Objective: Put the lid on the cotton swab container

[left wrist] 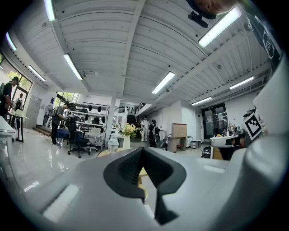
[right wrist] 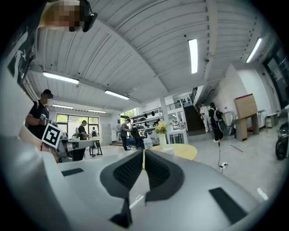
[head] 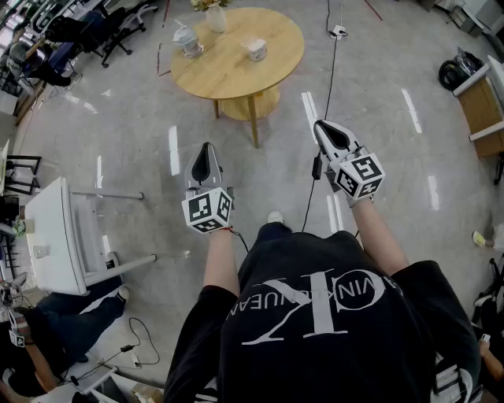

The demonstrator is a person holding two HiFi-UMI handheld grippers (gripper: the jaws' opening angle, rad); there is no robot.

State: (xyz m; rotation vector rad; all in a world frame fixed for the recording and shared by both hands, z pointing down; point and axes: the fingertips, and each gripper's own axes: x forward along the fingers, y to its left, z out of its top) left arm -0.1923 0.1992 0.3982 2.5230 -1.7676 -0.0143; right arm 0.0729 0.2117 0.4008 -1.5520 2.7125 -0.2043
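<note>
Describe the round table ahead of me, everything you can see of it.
The round table has a pale wooden top, slim wooden legs and a lower round shelf. It stands upright on the glossy grey floor. On its top stand a flower vase, a white jar and a small white cup-shaped container.

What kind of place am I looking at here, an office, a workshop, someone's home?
Most likely a big open-plan office or lab: office chairs and a white desk stand on a glossy floor, and long strip lights run along a high ribbed ceiling.
</note>
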